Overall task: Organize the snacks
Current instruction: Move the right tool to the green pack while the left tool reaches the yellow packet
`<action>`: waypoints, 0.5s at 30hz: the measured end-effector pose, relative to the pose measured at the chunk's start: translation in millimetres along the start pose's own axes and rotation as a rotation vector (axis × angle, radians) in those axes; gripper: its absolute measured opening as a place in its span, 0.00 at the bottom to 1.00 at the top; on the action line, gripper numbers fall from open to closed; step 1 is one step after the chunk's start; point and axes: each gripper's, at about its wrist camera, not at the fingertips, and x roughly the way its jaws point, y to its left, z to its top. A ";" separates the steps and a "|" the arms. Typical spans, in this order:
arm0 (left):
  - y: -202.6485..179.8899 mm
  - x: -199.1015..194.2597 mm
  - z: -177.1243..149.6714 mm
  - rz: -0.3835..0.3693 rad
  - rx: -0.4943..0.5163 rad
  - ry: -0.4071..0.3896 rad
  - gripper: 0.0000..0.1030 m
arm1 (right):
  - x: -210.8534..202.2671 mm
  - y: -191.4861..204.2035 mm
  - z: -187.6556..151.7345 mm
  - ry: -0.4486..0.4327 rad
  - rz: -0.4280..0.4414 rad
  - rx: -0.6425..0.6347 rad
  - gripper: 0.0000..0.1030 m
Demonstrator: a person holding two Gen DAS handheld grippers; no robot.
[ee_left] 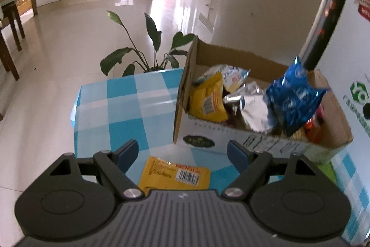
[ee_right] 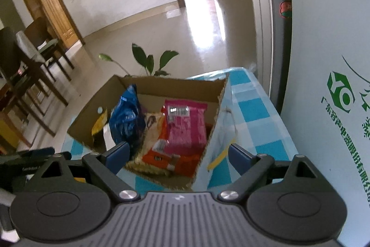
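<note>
Left wrist view shows the left gripper [ee_left: 182, 152] with its fingers spread and empty, poised above a yellow snack packet [ee_left: 175, 175] lying flat on the checked worktop [ee_left: 129, 108], just in front of the cardboard box [ee_left: 231, 140]. Flat foil like this gives little to pinch, so the pads may skid off it or drag the cloth up with it. A blue bag [ee_left: 293, 96] stands high among the other snacks in the box and looks likely to tip out if the box is knocked. On the right wrist view, the right gripper [ee_right: 178, 156] is also wide apart and empty over the box's near corner; dropping lower could catch the rim and shove the box.
</note>
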 end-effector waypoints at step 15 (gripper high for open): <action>-9.4 33.2 -27.8 -0.017 0.099 0.064 0.81 | 28.5 -23.0 -43.2 0.223 0.044 -0.111 0.92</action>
